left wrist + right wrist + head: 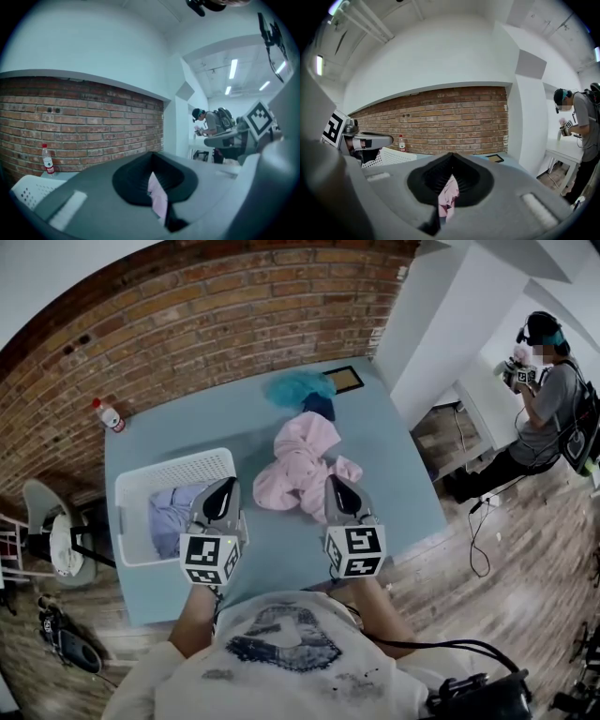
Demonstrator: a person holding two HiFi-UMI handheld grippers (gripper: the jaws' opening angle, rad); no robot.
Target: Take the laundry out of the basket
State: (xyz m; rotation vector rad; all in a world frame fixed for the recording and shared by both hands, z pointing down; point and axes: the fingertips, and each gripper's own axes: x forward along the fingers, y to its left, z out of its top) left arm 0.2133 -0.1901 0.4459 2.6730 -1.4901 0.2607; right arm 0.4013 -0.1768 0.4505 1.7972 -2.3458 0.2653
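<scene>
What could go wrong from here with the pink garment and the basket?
1. The left gripper and right gripper each pinch only a thin bit of the pink garment, so it may slip out when lifted.
2. A lilac garment lies in the basket beside the left gripper; it could be overlooked, leaving unloading unfinished.

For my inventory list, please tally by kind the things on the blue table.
Cloth pieces: 4 (pink crumpled garment, teal fluffy cloth, dark blue cloth, pale lilac cloth)
White perforated plastic basket: 1
Clear plastic bottle with red cap: 1
Dark-framed flat panel: 1
Total: 7
</scene>
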